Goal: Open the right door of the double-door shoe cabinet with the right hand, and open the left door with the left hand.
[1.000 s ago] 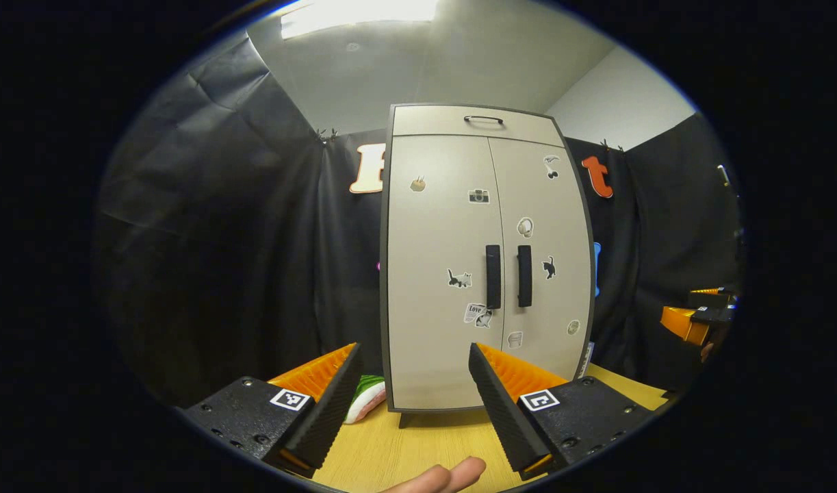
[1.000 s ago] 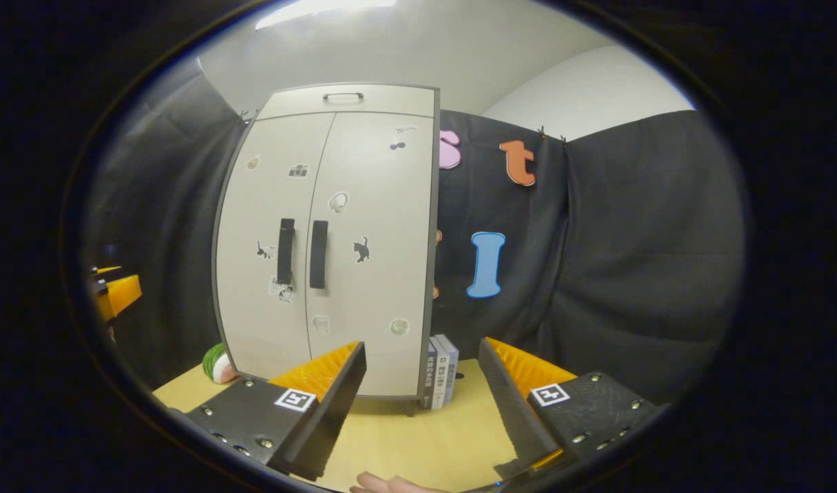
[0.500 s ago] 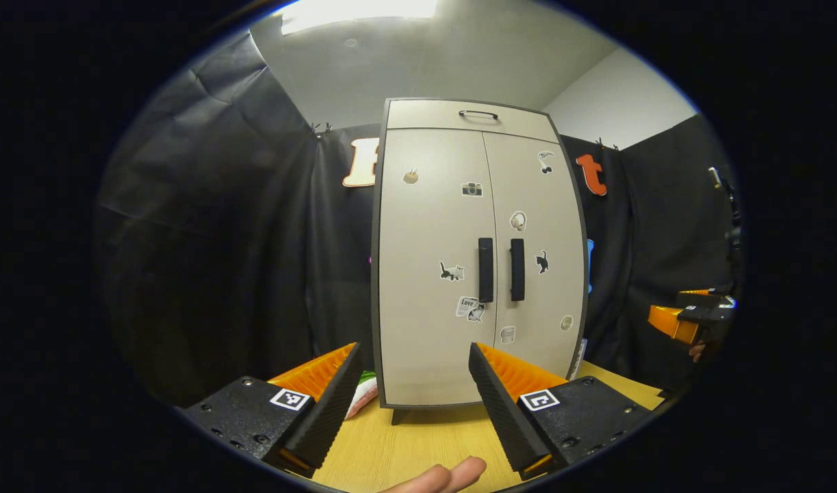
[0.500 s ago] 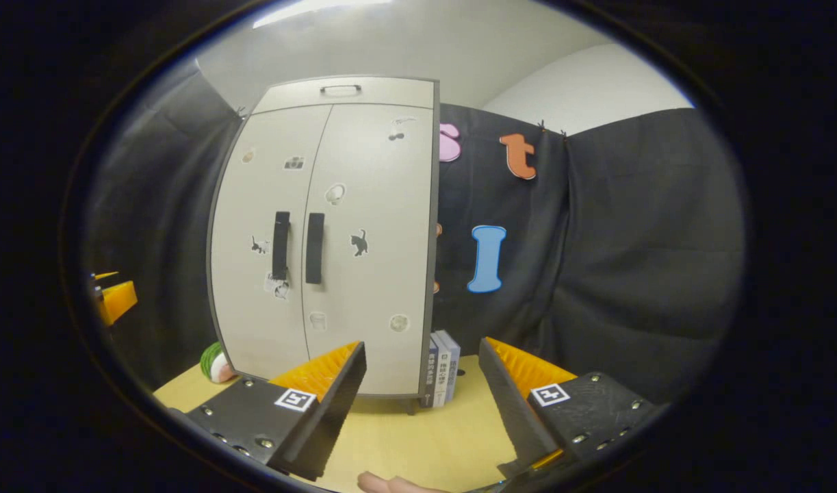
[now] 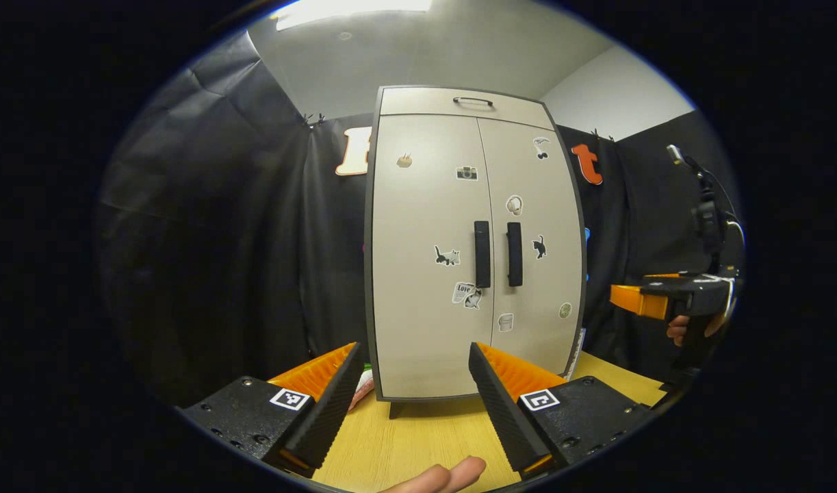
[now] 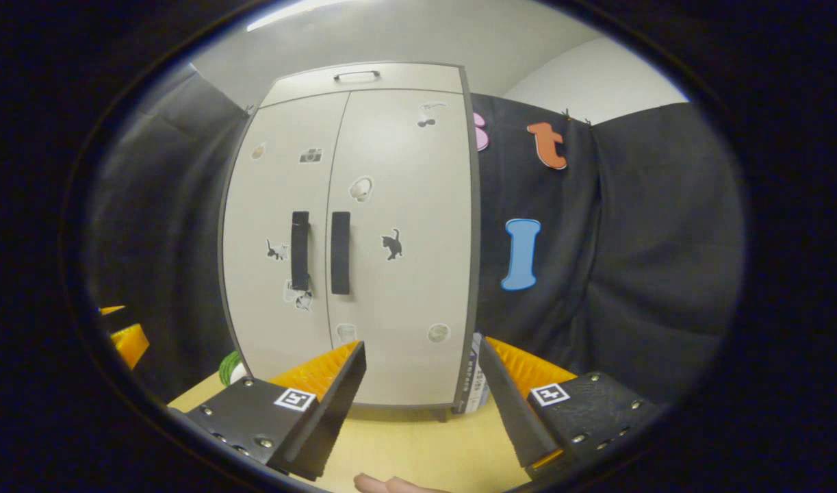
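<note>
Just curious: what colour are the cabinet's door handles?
Black handles, clearest in the right gripper view.

A sticker [image 5: 464, 294] on the shoe cabinet's left door [image 5: 425, 260] reads "Love".

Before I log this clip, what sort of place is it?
Probably a staged recording booth, not a home: a sticker-covered shoe cabinet with both doors shut stands on a wooden table, black cloth hangs behind it, and an open handheld tool points at it.
</note>
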Available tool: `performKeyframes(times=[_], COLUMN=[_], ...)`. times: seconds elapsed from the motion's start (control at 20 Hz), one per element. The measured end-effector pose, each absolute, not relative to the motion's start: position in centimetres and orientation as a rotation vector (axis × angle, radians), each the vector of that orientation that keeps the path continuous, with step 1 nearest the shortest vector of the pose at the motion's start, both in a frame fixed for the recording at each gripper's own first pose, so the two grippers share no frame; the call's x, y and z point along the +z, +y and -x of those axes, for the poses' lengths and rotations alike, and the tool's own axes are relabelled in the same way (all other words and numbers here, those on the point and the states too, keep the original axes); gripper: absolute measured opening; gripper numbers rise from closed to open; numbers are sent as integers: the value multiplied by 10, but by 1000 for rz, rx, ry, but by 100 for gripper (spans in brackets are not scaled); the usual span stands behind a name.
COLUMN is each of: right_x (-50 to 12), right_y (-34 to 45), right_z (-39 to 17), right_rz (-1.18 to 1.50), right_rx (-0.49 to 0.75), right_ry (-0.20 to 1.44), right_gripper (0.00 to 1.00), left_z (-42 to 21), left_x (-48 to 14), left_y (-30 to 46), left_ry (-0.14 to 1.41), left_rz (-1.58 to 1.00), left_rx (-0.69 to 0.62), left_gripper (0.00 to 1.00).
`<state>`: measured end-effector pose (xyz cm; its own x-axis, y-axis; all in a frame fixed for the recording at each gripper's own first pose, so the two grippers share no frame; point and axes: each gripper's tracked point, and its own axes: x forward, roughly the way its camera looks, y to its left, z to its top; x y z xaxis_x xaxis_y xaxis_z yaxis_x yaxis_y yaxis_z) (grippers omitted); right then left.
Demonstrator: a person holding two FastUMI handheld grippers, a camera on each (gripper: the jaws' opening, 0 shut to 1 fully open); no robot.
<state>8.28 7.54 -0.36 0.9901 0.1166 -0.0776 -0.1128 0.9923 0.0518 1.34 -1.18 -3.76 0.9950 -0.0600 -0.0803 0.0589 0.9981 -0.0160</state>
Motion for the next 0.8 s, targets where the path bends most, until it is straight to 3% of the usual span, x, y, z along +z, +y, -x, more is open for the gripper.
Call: performKeyframes(times=[0.45, 0.5, 0.55, 0.6, 0.65, 0.75, 0.8], right_x=[40, 41, 44, 46, 49, 48, 45], right_y=[130, 139, 147, 154, 163, 183, 191], right_z=[-161, -167, -173, -181, -189, -204, -212], right_rz=[-10, -11, -11, -10, -11, -30, -36], right_rx=[152, 166, 176, 183, 192, 218, 222], right_ry=[31, 34, 31, 24, 17, 24, 36], right_gripper=[98, 94, 98, 94, 98, 94, 98], left_z=[-10, -10, -10, -10, -10, -9, -8], left_x=[-47, -49, -53, -56, -59, -62, -63], left_y=[-3, -4, -5, -7, -7, -9, -7], left_ry=[79, 83, 89, 97, 102, 100, 94], left_rz=[34, 45, 54, 59, 58, 40, 30], left_rx=[-69, -73, -80, -87, -92, -99, -99], left_gripper=[96, 96, 96, 96, 96, 96, 96])
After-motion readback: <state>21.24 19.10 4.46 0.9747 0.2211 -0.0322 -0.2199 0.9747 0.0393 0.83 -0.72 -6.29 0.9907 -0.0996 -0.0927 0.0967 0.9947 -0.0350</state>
